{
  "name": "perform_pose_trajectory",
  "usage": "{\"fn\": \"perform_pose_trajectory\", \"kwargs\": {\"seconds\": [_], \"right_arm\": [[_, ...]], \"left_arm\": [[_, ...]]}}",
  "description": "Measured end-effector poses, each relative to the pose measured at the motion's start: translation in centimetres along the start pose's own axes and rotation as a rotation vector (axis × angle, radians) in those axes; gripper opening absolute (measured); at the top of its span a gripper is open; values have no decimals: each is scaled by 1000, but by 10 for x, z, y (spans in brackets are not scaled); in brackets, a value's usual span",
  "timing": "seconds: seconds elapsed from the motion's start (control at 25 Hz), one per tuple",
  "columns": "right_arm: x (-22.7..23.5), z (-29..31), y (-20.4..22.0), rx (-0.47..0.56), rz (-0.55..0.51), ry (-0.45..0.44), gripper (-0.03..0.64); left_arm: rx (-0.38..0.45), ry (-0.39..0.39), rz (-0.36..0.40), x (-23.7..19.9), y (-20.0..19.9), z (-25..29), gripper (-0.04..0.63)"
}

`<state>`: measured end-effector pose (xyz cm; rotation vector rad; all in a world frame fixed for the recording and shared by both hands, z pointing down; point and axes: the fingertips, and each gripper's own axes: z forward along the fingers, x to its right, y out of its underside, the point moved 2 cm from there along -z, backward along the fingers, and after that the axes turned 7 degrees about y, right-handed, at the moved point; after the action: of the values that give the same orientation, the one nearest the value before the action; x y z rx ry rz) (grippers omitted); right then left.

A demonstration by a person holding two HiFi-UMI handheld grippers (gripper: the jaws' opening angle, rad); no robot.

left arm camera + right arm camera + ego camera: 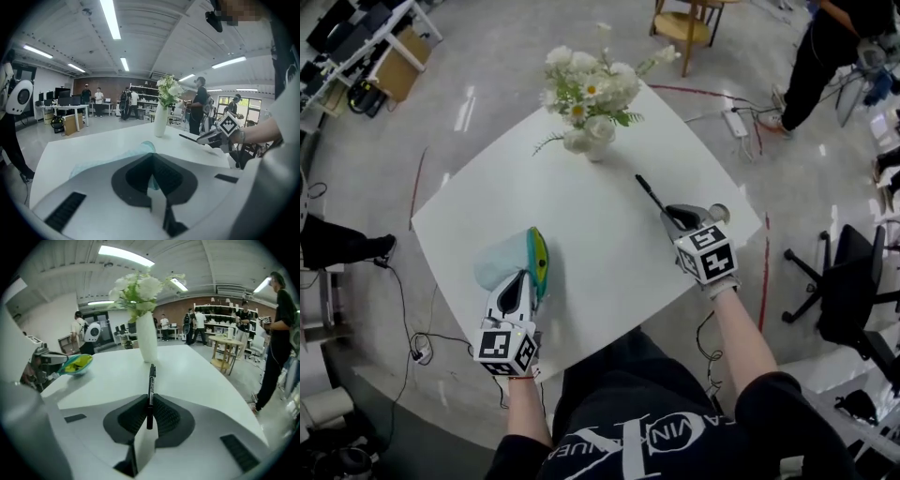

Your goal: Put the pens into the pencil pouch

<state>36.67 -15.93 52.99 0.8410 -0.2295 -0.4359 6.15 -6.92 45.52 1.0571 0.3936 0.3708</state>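
Note:
A light-blue pencil pouch (499,262) with a yellow-green lining lies at the near left of the white table (609,281). My left gripper (523,279) is shut on the pouch's near edge; in the left gripper view, teal fabric (117,159) runs into the closed jaws. To the right, my right gripper (678,218) is shut on a black pen (652,195). The pen (151,385) sticks out forward from between the pads and points toward the vase. In the right gripper view the pouch (77,364) shows at far left with its mouth held open.
A white vase of white flowers (591,131) stands at the far middle of the table. The table's right edge is close to my right hand. Office chairs (844,281), cables and people stand on the floor around the table.

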Motion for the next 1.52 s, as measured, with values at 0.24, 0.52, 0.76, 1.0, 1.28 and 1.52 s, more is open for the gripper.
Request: {"fn": "perform_pose_trajectory", "kwargs": {"seconds": [0.24, 0.52, 0.76, 1.0, 1.28, 1.52], "right_arm": [[-105, 3, -14, -11, -114, -241, 48], [-184, -2, -26, -41, -244, -440, 48], [-216, -6, -27, -88, -385, -517, 48], [-235, 1, -33, -114, -479, -524, 49], [-262, 13, -45, -148, -573, -532, 49], [-280, 24, -57, -151, -593, -527, 51]], "left_arm": [[-2, 12, 22, -12, -1, -12, 3], [3, 30, 22, -17, 2, -13, 3], [-3, 58, 32, -14, 5, -13, 3], [-20, 85, 49, -10, 9, -13, 3], [-20, 107, 44, -5, 11, -17, 3], [-7, 130, 44, -2, 9, -17, 3]]}}
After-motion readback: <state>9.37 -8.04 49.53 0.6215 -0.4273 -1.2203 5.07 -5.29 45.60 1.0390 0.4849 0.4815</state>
